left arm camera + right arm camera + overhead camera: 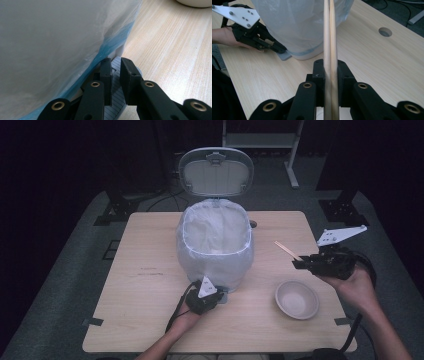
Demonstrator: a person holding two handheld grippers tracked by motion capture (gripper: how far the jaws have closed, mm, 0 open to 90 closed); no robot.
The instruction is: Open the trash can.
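Your left hand-held gripper is sitting low on the counter at the foot of the pedal bin, its jaws nearly closed with a narrow gap between them, and they are pressing down on the grey ribbed pedal rather than clamping anything. That is most likely why the lid is standing open and upright behind the bin: you are holding the pedal down so the mouth stays free. In the left gripper view the white bin liner with its blue edge is bulging out just beside the jaws, so you are working tight against the bin wall.

Your right hand-held gripper is raised off to the right of the bin, jaws clamped on a pair of wooden chopsticks that are pointing up and left toward the bin's open mouth. In the right gripper view the two sticks are lying side by side between the jaws and running straight ahead, lined up with the bin, which suits dropping them in end first. They are still well short of the liner's rim.

An empty beige bowl is resting on the counter beneath your right wrist; whether it is paper or plastic is hard to tell in this dim light.
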